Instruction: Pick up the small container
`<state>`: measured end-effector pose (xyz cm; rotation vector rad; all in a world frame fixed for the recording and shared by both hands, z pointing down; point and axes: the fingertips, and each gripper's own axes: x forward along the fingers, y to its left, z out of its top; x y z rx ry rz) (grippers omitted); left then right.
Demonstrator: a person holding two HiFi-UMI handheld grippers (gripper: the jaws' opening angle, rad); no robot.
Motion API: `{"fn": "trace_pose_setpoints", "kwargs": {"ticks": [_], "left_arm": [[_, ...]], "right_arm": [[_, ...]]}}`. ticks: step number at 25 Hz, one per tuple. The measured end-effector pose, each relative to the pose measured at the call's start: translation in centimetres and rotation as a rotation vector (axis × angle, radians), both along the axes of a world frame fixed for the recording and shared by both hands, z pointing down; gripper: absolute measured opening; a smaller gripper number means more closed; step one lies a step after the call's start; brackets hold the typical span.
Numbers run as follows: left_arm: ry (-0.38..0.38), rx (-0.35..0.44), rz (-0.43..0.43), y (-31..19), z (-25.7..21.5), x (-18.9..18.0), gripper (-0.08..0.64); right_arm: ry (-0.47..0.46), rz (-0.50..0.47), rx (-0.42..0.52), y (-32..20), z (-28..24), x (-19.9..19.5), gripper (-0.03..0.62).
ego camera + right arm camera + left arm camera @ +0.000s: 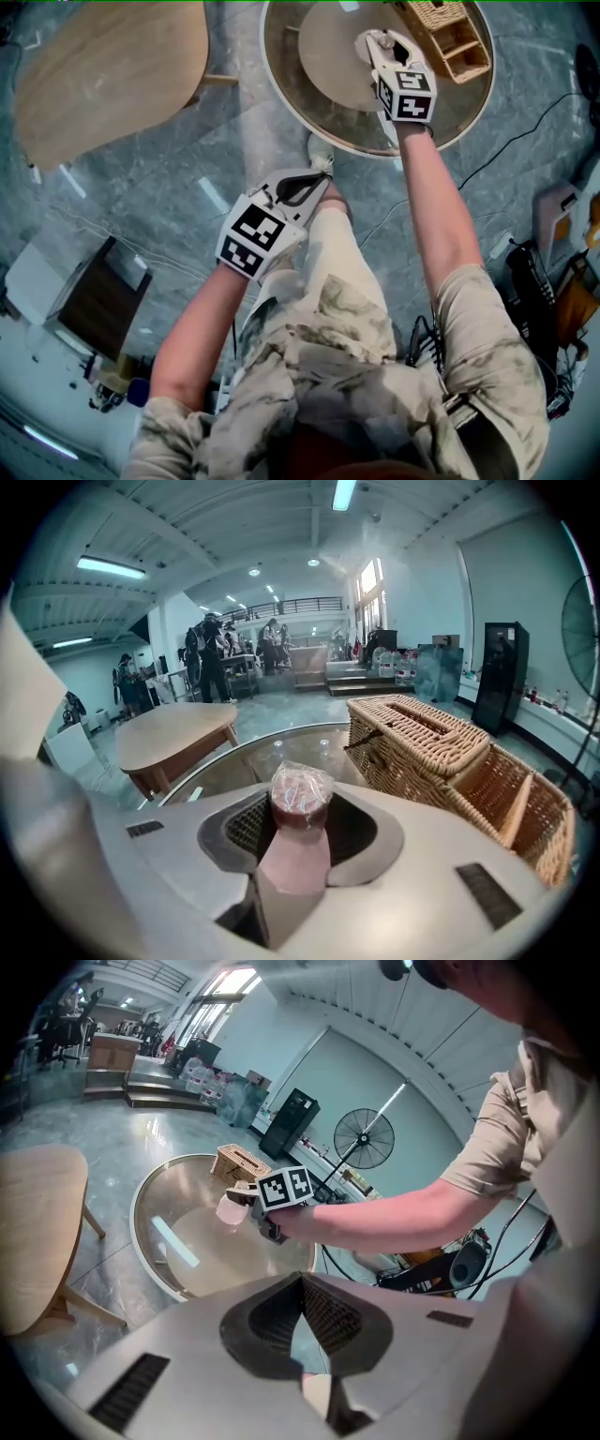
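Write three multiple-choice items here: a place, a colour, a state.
1. The woven wicker basket stands on: A) the floor B) the round glass table C) the wooden table.
2. The body of the small plastic-topped container is: A) green B) black C) pink.
3. The jaws of the left gripper are: A) together, empty B) on the container C) on the basket.
Answers: 1 B, it rests on the glass top; 2 C, its body shows pink; 3 A, nothing sits between them.
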<state>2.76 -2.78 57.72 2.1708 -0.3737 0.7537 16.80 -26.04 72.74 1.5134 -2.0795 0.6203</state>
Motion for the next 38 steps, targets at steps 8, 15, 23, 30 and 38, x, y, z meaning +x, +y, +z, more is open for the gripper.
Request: {"fn": "trace_pose_setpoints", "kwargs": {"ticks": [8, 15, 23, 30, 38], "left_arm": [[0.011, 0.009, 0.004, -0.1, -1.6, 0.1, 0.021], [0.022, 0.026, 0.015, -0.4, -3.4, 0.6, 0.023], [0.032, 0.046, 0.024, -0.6, -6.4, 1.3, 0.023], [0.053, 0.061, 0.021, -0.8, -9.7, 1.9, 0.023], [0.065, 0.071, 0.008, -1.3, -13.1, 2.8, 0.022]], "right_arm": [[0.000, -0.030, 0.011, 0.1, -3.4, -0.4, 0.148], [-0.009, -0.054, 0.020, 0.5, -6.8, -0.9, 0.148], [0.000, -0.094, 0.025, 1.8, -11.3, -0.8, 0.147], [0.004, -0.123, 0.033, 2.9, -16.1, -0.9, 0.148], [-0.013, -0.174, 0.040, 3.5, -21.5, -1.5, 0.147]]}}
